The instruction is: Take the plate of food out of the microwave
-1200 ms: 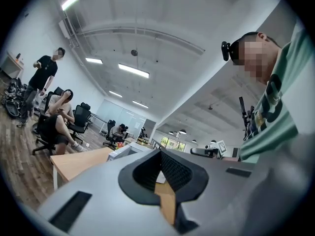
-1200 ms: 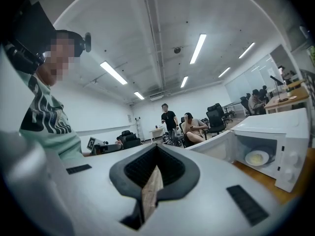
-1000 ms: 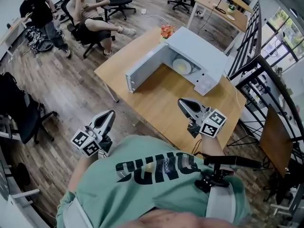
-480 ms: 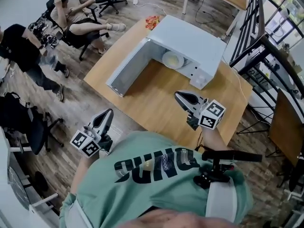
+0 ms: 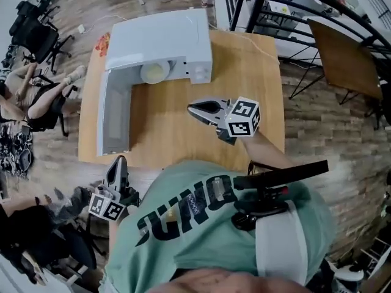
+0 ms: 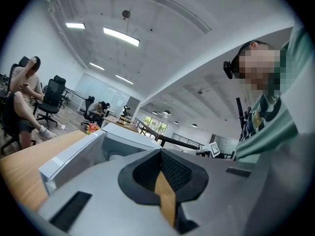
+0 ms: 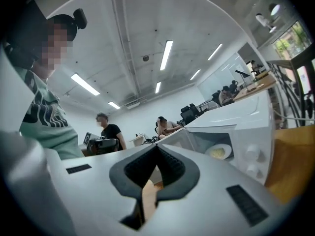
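Wood-plank floor (image 5: 321, 124), office chairs (image 5: 35, 36), black railing (image 5: 236, 5)

**Bright, even office light; strong fisheye in the gripper views**

Ceiling strip lights (image 6: 120, 36) give bright, flat light, and daylight enters at far windows (image 7: 293, 38). The white microwave (image 5: 159, 38) and wooden table (image 5: 256, 72) show soft shadows and no glare. Both gripper views bend strongly, go black at the corners and blur the near foreground.

Counted: one white box-shaped microwave (image 5: 162, 35), one round white plate of yellow food (image 5: 154, 72), one rectangular wooden table (image 5: 256, 72).
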